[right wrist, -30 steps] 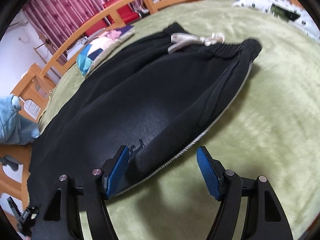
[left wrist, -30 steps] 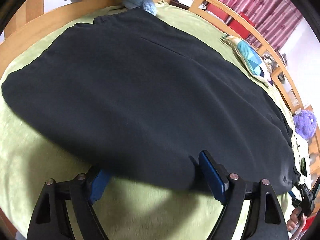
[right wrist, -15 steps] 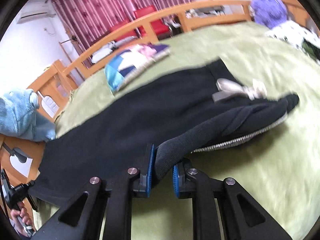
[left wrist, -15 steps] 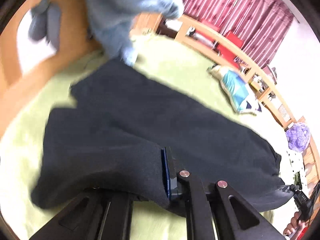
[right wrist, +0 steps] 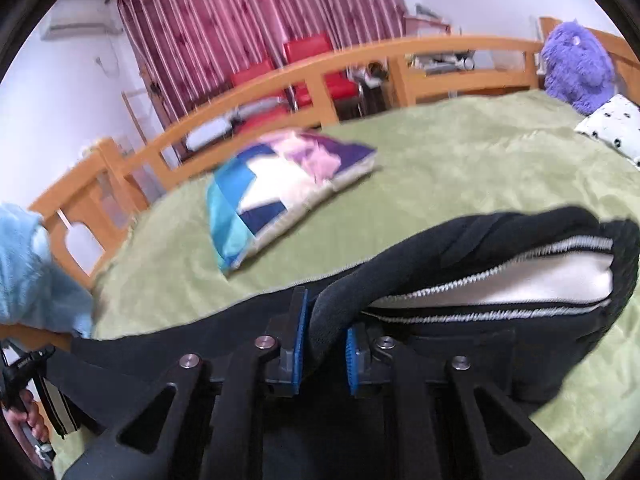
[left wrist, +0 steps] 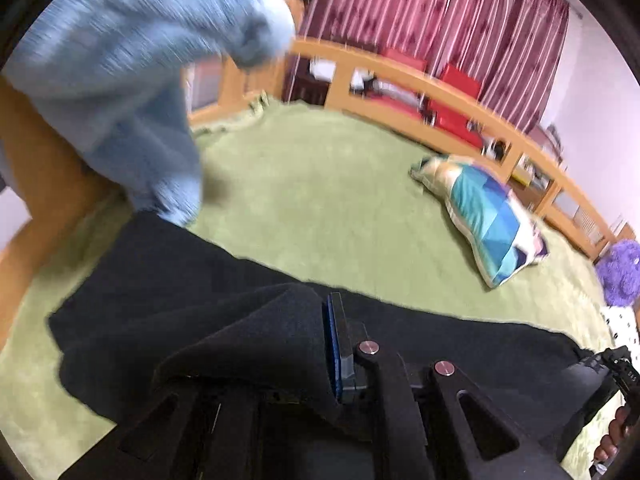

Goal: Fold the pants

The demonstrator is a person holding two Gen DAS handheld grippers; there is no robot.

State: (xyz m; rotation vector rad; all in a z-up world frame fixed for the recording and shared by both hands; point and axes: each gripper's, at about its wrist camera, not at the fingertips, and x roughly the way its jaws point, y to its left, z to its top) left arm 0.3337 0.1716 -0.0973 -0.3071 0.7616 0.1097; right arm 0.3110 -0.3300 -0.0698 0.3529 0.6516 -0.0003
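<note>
The black pants (left wrist: pixel 168 292) lie on the green bed cover (left wrist: pixel 320 184). My left gripper (left wrist: pixel 316 344) is shut on a raised fold of the leg end; the cloth hides its left finger. My right gripper (right wrist: pixel 324 344) is shut on the black pants (right wrist: pixel 460 240) near the waistband, lifted off the bed so the white lining and grey zigzag trim (right wrist: pixel 500 280) show. The opposite gripper and hand show at the edge of each view, the right gripper (left wrist: pixel 616 372) at the lower right of the left wrist view and the left gripper (right wrist: pixel 20 376) at the lower left of the right wrist view.
A blue patchwork pillow (left wrist: pixel 484 216) lies beyond the pants; it also shows in the right wrist view (right wrist: pixel 280 184). A light blue garment (left wrist: pixel 132 80) hangs over the wooden rail at left. A purple plush (right wrist: pixel 576 64) and spotted pillow (right wrist: pixel 612 128) sit at far right. A wooden bed rail (right wrist: pixel 320 76) rings the bed.
Both grippers closed on the near edge of the pants and lifted it. The edge now rises up and away from me, folding over the flat part.
</note>
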